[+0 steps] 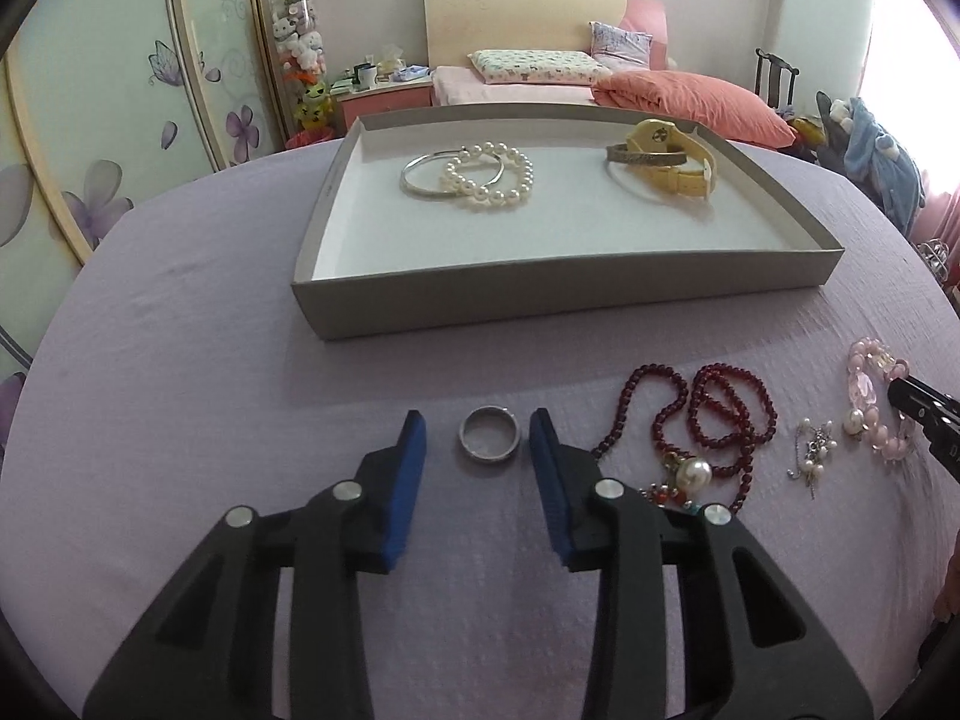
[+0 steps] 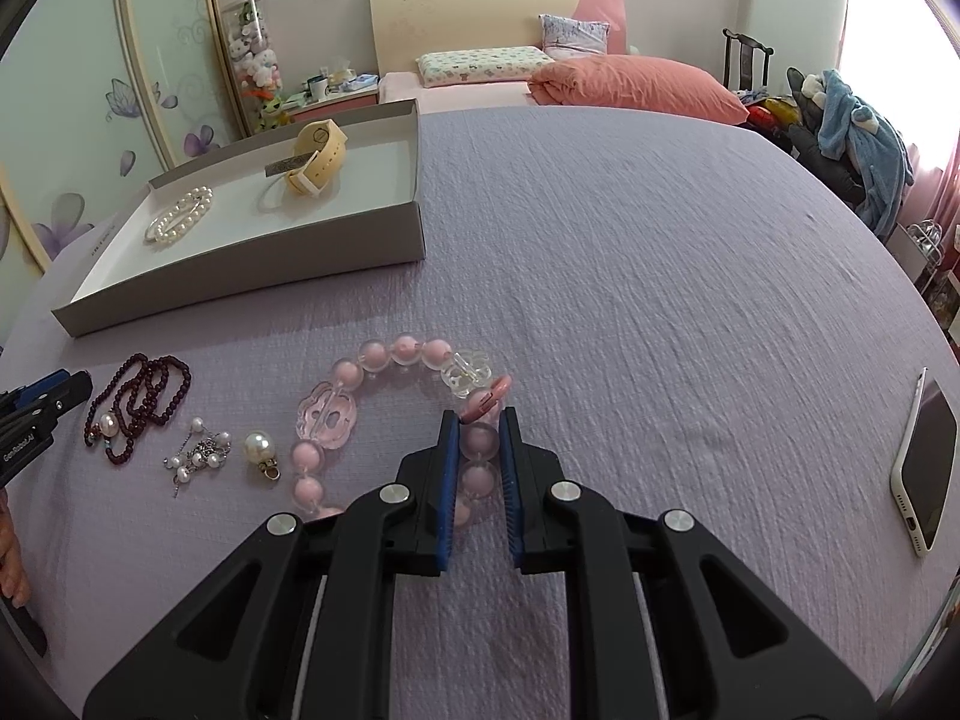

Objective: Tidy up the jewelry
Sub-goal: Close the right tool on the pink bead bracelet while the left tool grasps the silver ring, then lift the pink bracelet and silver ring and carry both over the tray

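My left gripper (image 1: 478, 423) is open, its blue pads either side of a silver ring (image 1: 489, 434) lying on the lilac cloth. My right gripper (image 2: 479, 420) is shut on the pink bead bracelet (image 2: 384, 396), pinching a bead on its right side; the bracelet rests on the cloth. A grey tray (image 1: 564, 300) holds a pearl bracelet (image 1: 489, 176), a silver bangle (image 1: 420, 177) and a yellow watch (image 1: 666, 159). A dark red bead necklace (image 1: 714, 414), a pearl pendant (image 2: 261, 449) and small pearl earrings (image 2: 198, 453) lie between the grippers.
A white phone (image 2: 924, 468) lies at the right edge of the cloth. The tray also shows in the right wrist view (image 2: 252, 264) at far left. A bed with pink bedding (image 1: 678, 96) stands behind.
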Demonstrator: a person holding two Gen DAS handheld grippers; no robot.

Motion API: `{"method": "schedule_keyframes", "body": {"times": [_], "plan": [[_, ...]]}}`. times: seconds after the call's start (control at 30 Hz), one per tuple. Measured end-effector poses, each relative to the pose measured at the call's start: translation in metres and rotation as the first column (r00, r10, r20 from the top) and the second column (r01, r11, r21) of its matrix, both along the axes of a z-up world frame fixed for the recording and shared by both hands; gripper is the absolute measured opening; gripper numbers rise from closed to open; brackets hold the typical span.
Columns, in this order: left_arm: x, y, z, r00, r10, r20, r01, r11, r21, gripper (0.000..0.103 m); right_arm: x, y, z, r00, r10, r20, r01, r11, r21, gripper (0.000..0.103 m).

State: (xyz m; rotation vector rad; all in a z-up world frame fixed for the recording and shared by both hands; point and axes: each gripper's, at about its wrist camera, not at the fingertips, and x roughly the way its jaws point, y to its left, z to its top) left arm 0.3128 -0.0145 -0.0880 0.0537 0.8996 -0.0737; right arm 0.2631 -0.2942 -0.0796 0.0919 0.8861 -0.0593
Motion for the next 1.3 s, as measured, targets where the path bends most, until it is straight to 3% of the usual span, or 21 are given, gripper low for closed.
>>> {"method": "schedule_keyframes", "body": {"times": [0.1,0.23,0.33,0.57,1.3], "plan": [[-0.001,-0.004,0.000,1.000,-0.001,0.000,0.001,1.000,0.000,0.036,0.000,0.000,0.000,1.000,0.000,0.000,0.000,1.000,0.000,0.015],[-0.001,-0.009,0.000,1.000,-0.007,0.002,0.007,1.000,0.002,0.022,0.000,0.000,0.000,1.000,0.000,0.000,0.000,1.000,0.000,0.015],[-0.001,-0.010,0.000,1.000,-0.004,0.004,0.004,1.000,0.001,0.022,0.000,0.000,0.000,1.000,0.000,0.000,0.000,1.000,0.001,0.015],[-0.011,0.017,0.007,0.997,0.064,0.038,-0.061,0.995,-0.076,0.022,0.000,-0.001,-0.001,1.000,0.001,0.000,-0.001,1.000,0.007,0.015],[-0.033,0.032,0.009,0.995,0.083,0.052,-0.078,0.993,-0.091,0.022,-0.004,-0.005,0.003,1.000,0.007,0.028,-0.008,0.999,0.031,0.014]]}}
